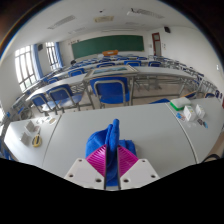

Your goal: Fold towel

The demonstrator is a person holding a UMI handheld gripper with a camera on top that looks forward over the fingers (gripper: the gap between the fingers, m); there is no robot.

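Gripper view: blue towel point(108, 143) clamped and lifted over the white bench point(70, 135).

The gripper point(112, 166) has its jaws closed on a bunched fold of the towel, with the magenta pads point(98, 160) pressing the cloth from both sides. The towel rises in a peak just ahead of the fingers, and its remaining cloth drapes toward the bench on the left. This hold appears intended to carry one edge across the rest of the cloth, so the fold is judged to be in progress and not yet laid flat. Small objects point(190, 113) lie at the far right of the bench, well apart from the towel. Beyond the bench stand rows of blue chairs point(108, 90), and a green chalkboard point(107, 44) hangs on the far wall.
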